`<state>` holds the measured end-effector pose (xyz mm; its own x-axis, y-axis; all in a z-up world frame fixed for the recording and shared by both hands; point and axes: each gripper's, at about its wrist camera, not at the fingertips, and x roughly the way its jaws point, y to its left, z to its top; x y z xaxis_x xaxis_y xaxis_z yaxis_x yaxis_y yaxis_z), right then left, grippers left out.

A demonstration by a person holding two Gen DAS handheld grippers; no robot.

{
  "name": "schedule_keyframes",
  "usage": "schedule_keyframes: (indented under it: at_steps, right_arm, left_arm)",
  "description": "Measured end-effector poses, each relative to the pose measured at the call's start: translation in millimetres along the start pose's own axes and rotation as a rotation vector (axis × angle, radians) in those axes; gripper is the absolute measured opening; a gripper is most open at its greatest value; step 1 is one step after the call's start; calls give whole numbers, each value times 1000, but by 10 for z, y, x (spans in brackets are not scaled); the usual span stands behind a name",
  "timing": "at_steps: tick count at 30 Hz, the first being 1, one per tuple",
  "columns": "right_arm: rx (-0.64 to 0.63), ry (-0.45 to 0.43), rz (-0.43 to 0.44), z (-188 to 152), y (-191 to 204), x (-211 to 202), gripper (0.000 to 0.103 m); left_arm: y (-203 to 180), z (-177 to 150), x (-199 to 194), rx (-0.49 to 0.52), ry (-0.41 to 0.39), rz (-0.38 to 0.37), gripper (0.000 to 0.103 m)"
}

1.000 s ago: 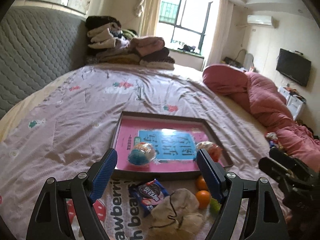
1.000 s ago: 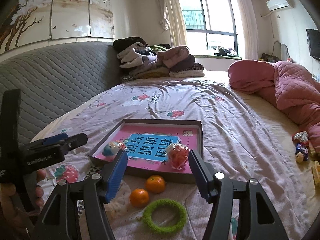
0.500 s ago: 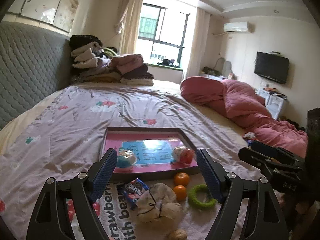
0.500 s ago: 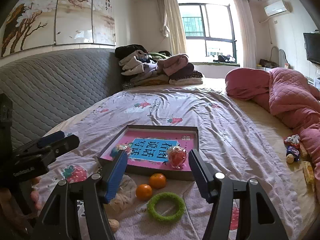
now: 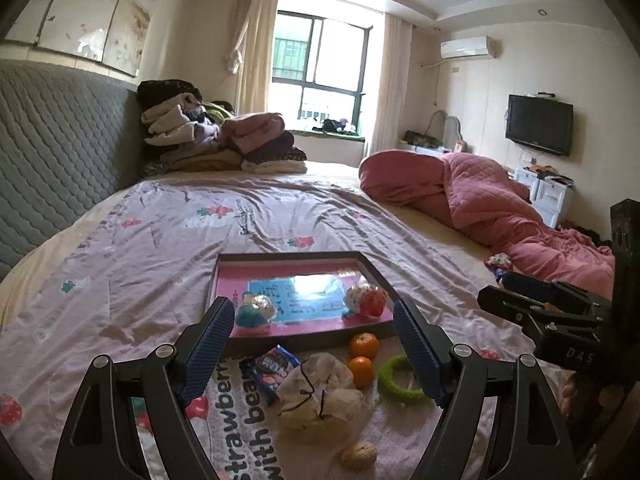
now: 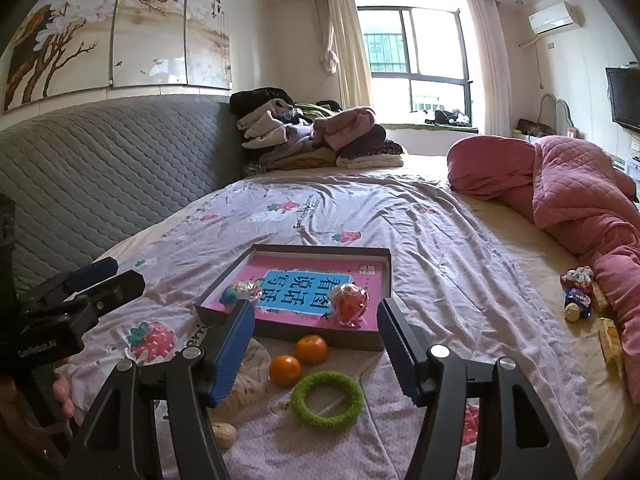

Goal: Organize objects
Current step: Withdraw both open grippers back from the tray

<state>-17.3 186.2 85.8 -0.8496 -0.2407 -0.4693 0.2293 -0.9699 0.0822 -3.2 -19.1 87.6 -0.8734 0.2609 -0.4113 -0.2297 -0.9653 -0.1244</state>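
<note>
Left wrist view: both grippers have pulled back and up from the bed [image 5: 120, 264] since a second ago, so more shows now: walnut [image 5: 359, 455] and green ring [image 5: 400, 378] entered view. Left gripper [image 5: 314, 338] released, nothing between the pads. Right gripper [image 6: 316, 330] likewise wide and empty. Two tangerines [image 6: 298, 360], snack packet [image 5: 270, 366] and tied bag [image 5: 320, 394] unmoved before the tray [image 6: 382, 270]; two wrapped balls [image 6: 349, 300] inside it.

Two wrapped balls [image 6: 349, 303] lie in the tray [image 6: 382, 276] on the bed [image 6: 460, 248]; oranges [image 6: 311, 349] and ring [image 6: 327, 398] lie before it
</note>
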Motion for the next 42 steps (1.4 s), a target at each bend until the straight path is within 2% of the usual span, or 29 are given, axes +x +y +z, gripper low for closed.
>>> schedule_keyframes:
  at_steps: [7,20,42]
  right_arm:
    - [-16,29,-6,-100,24,12,63]
    - [-24,53,-9,-190,35,-6,63]
    - [-23,117,-24,-392,6,90,63]
  left_arm:
    - [-32,-172,39,4,54,-27,83]
    - [-142,-515,158,21,151,-29,83]
    - [-221,-809,273,17,259,-28,83]
